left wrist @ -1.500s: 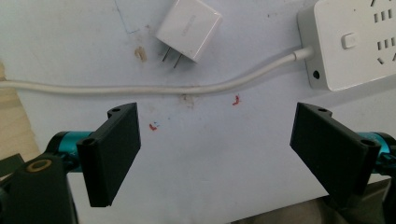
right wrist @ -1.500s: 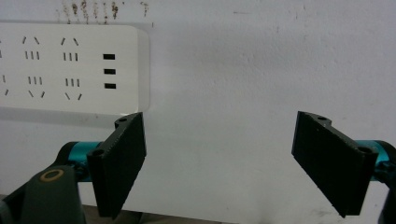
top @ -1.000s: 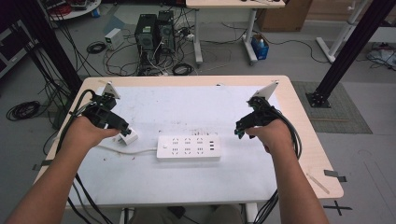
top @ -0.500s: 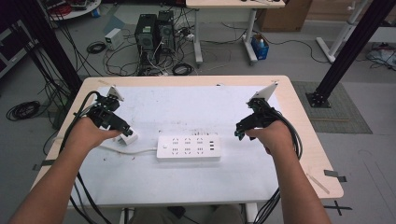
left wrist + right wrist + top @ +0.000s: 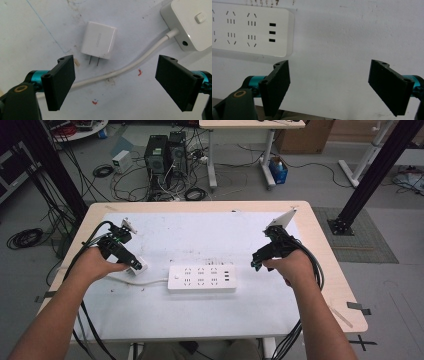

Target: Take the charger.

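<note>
Left claw [image 5: 116,82]: jaws spread wide, nothing between them, hanging just over the surface. Directly ahead lies a small white square plastic charger plug [image 5: 99,40], flat on its back, its two metal prongs pointing toward the claw. It sits left of the strip's near end. The wide gap looks set to straddle the plug body from either side; the approach seems lined up for a pickup, though no contact yet.

A thick white power cord [image 5: 130,66] curves across between claw and plug, running to the long white rectangular power strip [image 5: 202,278] at mid-surface. The cord lies close to the prongs, so a low grab could snag it.

Right claw [image 5: 329,83]: likewise fully open and empty, held off the right end of the strip. From the right gripper view the strip's sockets and three small slots sit to the far left. It reads as waiting, perhaps to steady the strip when the plug goes in.

White-covered wooden surface [image 5: 165,317]; computer towers and cables on the floor beyond.
</note>
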